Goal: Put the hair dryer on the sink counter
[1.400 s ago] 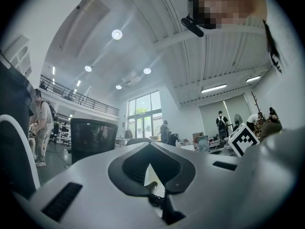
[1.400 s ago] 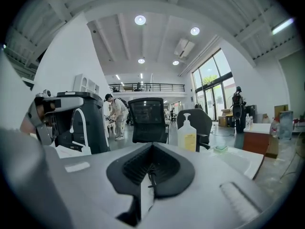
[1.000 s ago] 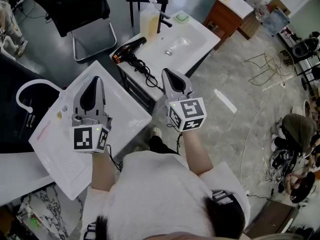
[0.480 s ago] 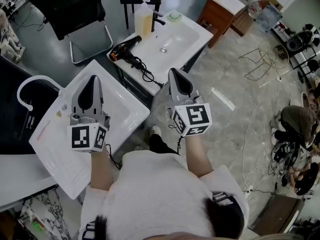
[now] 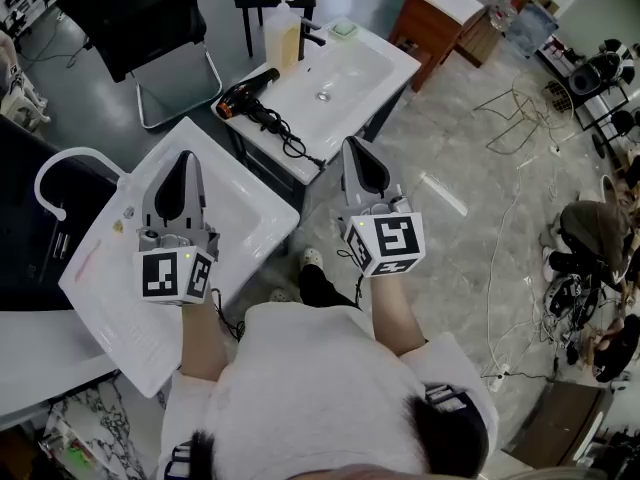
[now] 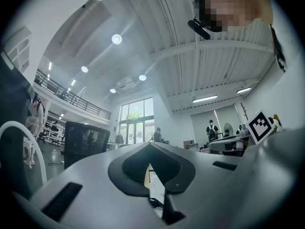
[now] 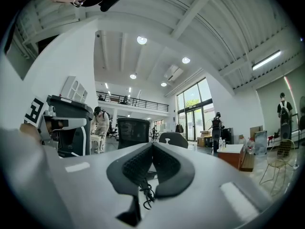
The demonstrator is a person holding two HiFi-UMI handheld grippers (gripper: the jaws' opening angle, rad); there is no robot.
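The hair dryer lies on its side on the left end of the sink counter, just in front of a yellow soap bottle. Its black cord trails in loops toward the counter's front edge. Both grippers are well apart from it and hold nothing. The left gripper hovers over a nearer white basin, its jaws brought together at the tips; the dryer sits ahead of it and to its right. The right gripper, jaws fully closed, hangs just off the counter's front edge, near the end of the cord, with the dryer ahead and to its left.
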